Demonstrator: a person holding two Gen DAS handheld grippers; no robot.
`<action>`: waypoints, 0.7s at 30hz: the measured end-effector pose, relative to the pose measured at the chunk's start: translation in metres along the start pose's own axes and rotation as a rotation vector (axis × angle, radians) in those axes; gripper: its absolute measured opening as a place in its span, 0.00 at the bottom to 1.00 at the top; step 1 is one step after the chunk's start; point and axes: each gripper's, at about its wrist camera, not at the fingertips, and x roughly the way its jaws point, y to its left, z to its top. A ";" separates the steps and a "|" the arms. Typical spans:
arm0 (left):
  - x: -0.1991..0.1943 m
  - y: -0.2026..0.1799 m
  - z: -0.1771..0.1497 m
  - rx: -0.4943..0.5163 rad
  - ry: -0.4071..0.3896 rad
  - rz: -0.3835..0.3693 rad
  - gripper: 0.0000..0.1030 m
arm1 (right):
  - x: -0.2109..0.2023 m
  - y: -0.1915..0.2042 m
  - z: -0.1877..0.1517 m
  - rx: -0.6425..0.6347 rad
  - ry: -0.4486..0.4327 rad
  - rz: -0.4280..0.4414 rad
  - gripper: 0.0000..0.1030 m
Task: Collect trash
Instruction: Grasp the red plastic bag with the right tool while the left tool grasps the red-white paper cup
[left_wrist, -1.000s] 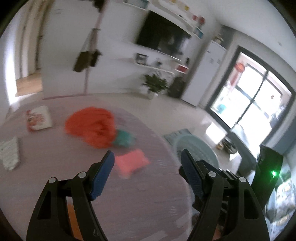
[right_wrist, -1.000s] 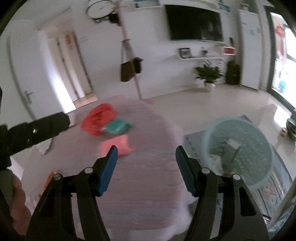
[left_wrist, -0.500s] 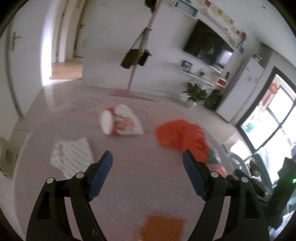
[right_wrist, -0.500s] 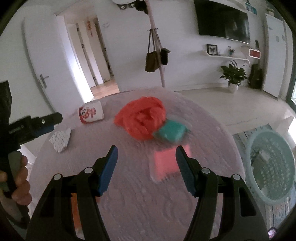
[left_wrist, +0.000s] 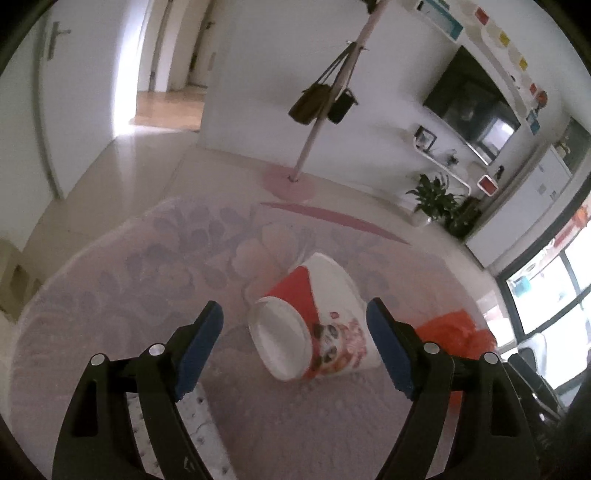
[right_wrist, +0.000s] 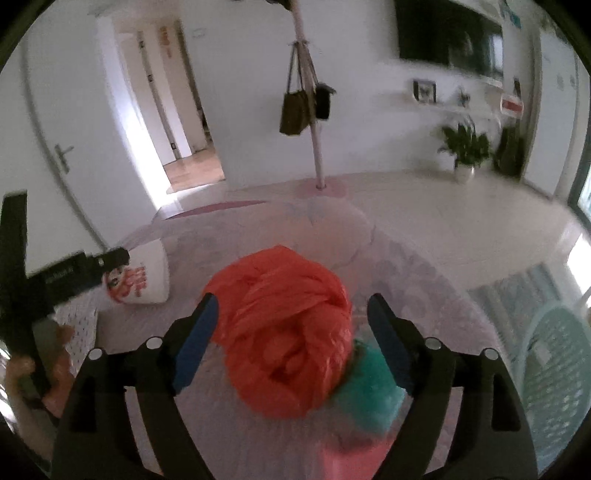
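Observation:
A red and white paper cup with a panda print lies on its side on the round table. My left gripper is open with the cup between its fingers, not gripped. The cup also shows in the right wrist view. A crumpled orange plastic bag sits between the fingers of my open right gripper; it also shows in the left wrist view. A teal wrapper lies against the bag. A pink packet lies below it.
A light green laundry basket stands on the floor right of the table. A dotted white paper lies by the left gripper's left finger. The left gripper and the hand holding it appear at the left of the right wrist view. A coat stand stands behind.
Both grippers have moved forward over the table. The left one swung left from the orange bag to the cup. The right one closed in on the orange bag. Both stayed open.

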 end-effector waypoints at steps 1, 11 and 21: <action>0.007 0.001 -0.001 0.000 0.012 0.006 0.76 | 0.005 -0.002 0.001 0.009 0.010 0.000 0.76; 0.005 -0.007 -0.016 0.065 0.006 -0.015 0.67 | 0.026 0.023 -0.008 -0.137 0.052 -0.032 0.64; -0.013 -0.013 -0.024 0.098 -0.043 -0.037 0.56 | 0.002 0.019 -0.010 -0.134 -0.063 0.022 0.37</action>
